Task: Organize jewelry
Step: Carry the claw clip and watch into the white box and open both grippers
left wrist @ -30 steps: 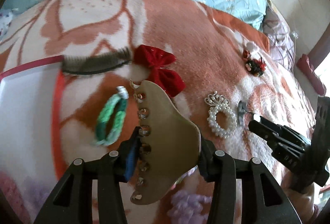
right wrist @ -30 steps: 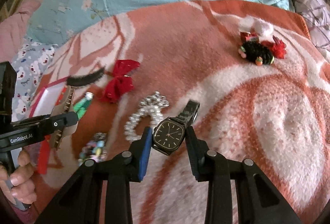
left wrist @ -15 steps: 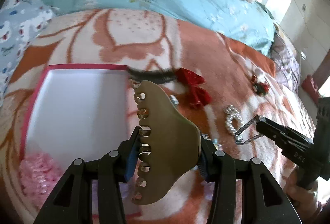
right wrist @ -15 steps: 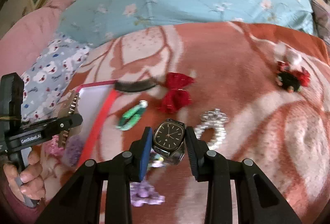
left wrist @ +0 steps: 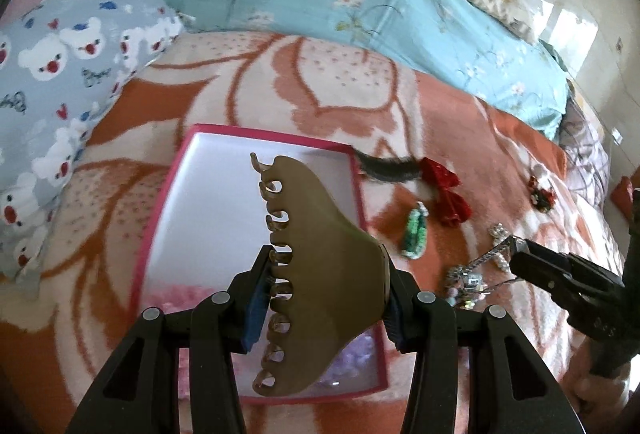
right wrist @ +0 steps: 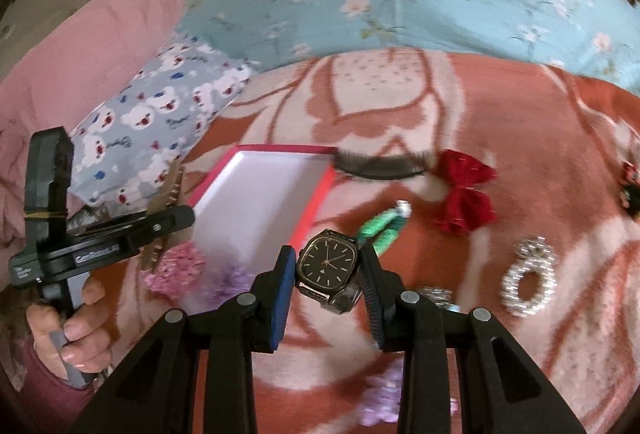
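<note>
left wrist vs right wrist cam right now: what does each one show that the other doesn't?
Left wrist only: the broad tan face of the hair claw, clamped in the left gripper.

Right wrist only: the watch dial, clamped in the right gripper; the whole pearl ring.

Both: pink-rimmed box, red bow, green hair tie, blanket.

The hair claw looks like smooth, semi-gloss olive-brown plastic. The watch has a glossy dark face in a shiny metal case. The box seems matt white card inside with a pink rim. At its 2 o'clock, the bow is red velvety cloth. The blanket is fuzzy, matt fleece. The pearl ring is glossy beads. Both grippers' fingers are matt black plastic with ribbed blue pads.
</note>
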Tool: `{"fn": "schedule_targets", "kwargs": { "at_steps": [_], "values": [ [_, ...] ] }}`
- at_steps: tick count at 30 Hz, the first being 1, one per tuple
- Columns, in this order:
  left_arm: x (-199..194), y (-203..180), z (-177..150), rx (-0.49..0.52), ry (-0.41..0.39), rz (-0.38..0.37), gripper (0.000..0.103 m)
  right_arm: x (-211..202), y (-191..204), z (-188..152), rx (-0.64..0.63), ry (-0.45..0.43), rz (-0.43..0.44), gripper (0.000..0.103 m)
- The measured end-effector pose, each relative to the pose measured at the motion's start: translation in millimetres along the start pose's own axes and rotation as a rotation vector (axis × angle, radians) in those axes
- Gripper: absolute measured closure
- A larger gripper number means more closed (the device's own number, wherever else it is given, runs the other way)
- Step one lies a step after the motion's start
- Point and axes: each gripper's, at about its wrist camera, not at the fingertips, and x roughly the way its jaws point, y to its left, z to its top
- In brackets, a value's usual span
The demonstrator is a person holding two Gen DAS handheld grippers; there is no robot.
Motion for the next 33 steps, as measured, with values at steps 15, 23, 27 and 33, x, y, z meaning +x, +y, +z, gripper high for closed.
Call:
{"fn": "schedule_targets", "kwargs": {
  "at_steps": [15, 23, 27, 33],
  "values": [
    [7, 42, 6, -0.043, 0.022, 0.077, 0.057, 50, 73, 0, -0.09, 0.077, 0.154, 0.071],
    [38, 57, 8, -0.059, 0.059, 0.087, 0.057, 84, 85, -8, -0.104, 0.128, 0.166, 0.071],
    [59, 63, 11, -0.066, 0.081, 0.098, 0.057, 98, 85, -10, -0.103, 0.148, 0.161, 0.071],
    [85, 68, 14, -0.069, 0.109, 0.102, 0.057, 118, 84, -13, -0.099, 0.182, 0.163, 0.07]
  ]
}}
